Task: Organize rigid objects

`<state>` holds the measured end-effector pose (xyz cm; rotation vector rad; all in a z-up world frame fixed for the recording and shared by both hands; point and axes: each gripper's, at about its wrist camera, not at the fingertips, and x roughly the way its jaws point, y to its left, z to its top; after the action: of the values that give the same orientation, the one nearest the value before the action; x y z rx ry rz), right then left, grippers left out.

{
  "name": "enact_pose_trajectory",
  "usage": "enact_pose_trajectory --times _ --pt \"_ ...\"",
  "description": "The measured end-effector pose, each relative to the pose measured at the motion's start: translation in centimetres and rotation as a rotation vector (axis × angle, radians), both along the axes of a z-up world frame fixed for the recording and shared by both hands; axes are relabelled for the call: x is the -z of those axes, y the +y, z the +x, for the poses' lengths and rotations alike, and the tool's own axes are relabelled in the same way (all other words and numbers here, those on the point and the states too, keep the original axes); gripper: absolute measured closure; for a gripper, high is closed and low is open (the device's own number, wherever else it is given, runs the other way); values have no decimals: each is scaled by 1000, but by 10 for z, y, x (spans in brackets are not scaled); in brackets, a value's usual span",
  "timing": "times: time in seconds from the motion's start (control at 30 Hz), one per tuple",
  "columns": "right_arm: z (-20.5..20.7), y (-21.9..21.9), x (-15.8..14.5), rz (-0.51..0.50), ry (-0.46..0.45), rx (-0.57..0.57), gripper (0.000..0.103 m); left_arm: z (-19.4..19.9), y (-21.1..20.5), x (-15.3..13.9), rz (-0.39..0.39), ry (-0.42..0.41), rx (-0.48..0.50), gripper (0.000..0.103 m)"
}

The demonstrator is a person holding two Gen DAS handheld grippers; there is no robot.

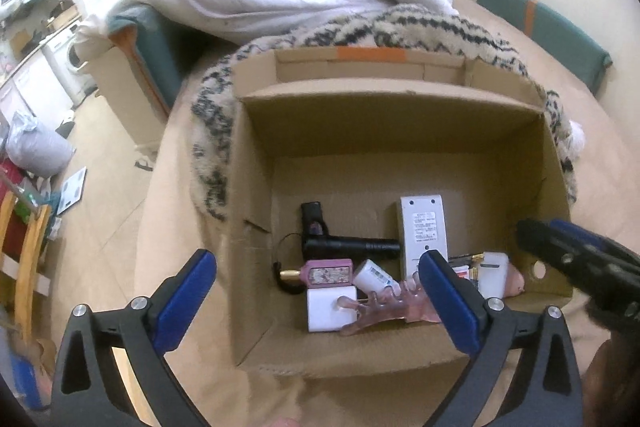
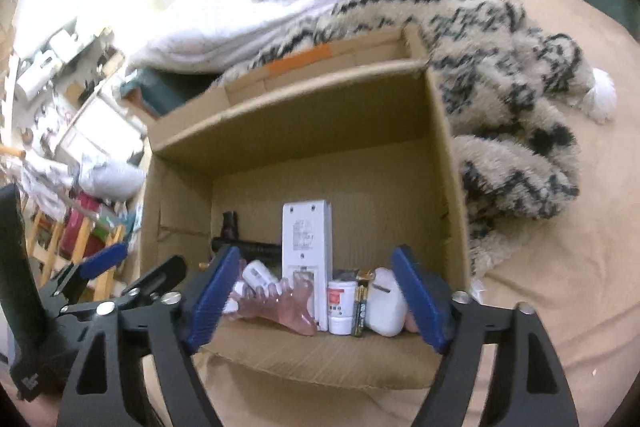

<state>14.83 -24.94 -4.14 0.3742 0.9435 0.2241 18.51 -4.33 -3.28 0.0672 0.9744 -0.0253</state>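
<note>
Both grippers hover over the cardboard box [image 1: 400,131] on the bed [image 2: 560,287], fingers spread wide and empty: left gripper [image 1: 320,291], right gripper [image 2: 316,291]. Inside, toward six o'clock, lie a white remote [image 1: 424,231], black flashlight [image 1: 352,247] and pink clip [image 1: 384,311].

Small rigid objects [image 1: 424,231] clustered in cardboard box [image 1: 400,131]

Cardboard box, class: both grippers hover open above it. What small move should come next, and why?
Probably lift both away to fetch another item: the left gripper and right gripper are empty, and the cardboard box holds the flashlight and remote.
</note>
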Motion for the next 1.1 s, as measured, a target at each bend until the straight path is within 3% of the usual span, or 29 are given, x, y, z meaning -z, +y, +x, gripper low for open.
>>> enact_pose_trajectory --times 0.03,0.27,0.43,0.57,0.73,0.87,0.93,1.1 --pt "-3 -1 -4 9 -17 8 0 -2 3 -4 -3 -6 -6 2" --pt "-27 -3 -32 -22 -72 14 0 -32 28 -40 16 -96 -39 2" --pt "-54 -2 -51 -52 -132 19 0 -64 50 -60 -58 -142 -85 2" --pt "-80 -3 -63 -59 -166 27 0 -92 60 -69 -74 -175 -108 2" --pt "-108 -3 -64 -58 -189 40 0 -122 67 -68 -88 -197 -132 2" --pt "-124 3 -45 -96 -192 50 0 -135 62 -55 -88 -189 -127 2" --pt "-123 7 -37 -122 -174 50 0 -136 58 -45 -64 -171 -131 2" --pt "-120 14 -38 -212 -229 57 0 -129 53 -39 -47 -179 -136 2"
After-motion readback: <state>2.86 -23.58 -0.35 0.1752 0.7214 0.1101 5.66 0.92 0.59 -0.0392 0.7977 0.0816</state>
